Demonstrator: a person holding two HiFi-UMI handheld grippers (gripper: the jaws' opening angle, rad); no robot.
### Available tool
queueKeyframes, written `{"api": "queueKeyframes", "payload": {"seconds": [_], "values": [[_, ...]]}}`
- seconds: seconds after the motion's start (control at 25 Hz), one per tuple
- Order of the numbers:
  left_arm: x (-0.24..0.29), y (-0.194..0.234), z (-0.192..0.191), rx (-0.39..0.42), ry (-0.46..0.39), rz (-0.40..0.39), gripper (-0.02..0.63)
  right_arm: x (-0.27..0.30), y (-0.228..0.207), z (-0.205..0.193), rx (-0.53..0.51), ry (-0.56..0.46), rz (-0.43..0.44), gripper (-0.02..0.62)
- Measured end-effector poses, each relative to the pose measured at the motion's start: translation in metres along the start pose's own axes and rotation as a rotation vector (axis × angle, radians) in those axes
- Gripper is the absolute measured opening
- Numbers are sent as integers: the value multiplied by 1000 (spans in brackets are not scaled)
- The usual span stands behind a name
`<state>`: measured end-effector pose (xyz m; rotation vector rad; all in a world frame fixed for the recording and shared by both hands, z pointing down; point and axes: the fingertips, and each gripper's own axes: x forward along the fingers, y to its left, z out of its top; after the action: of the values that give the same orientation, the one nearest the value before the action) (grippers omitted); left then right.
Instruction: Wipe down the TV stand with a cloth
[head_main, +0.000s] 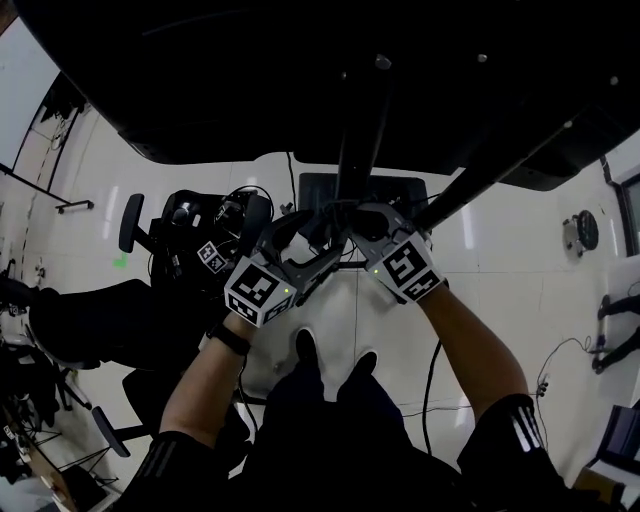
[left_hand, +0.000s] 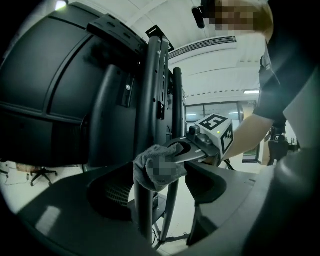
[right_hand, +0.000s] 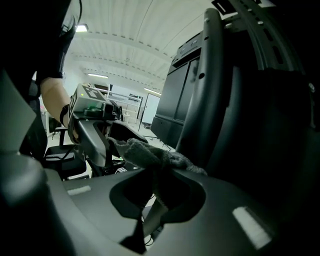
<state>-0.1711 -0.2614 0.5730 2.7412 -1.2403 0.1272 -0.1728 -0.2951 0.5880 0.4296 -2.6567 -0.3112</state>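
White floor (head_main: 470, 240) below; our right gripper (right_hand: 157, 192) pinches the soft, light cloth (right_hand: 150, 152) on the post (left_hand: 144, 215), left gripper (left_hand: 160, 195) jaws apart around it; probably best held bunched.

The cloth (left_hand: 159, 167) on the TV stand (left_hand: 150, 100) is grey fabric, nubby and soft-napped. The stand itself looks like black painted metal, smooth with a dull sheen. Below the stand, the floor (head_main: 490, 260) is pale tile, glossy enough to throw back streaks of light.
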Motion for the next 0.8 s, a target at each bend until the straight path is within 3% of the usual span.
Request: {"api": "queueKeyframes", "payload": {"seconds": [0.44, 0.8], "values": [[24, 15, -126, -87, 82, 49, 348, 44, 33, -109, 40, 107, 2, 32], [36, 19, -206, -98, 124, 68, 353, 77, 61, -200, 60, 188, 12, 34]]}}
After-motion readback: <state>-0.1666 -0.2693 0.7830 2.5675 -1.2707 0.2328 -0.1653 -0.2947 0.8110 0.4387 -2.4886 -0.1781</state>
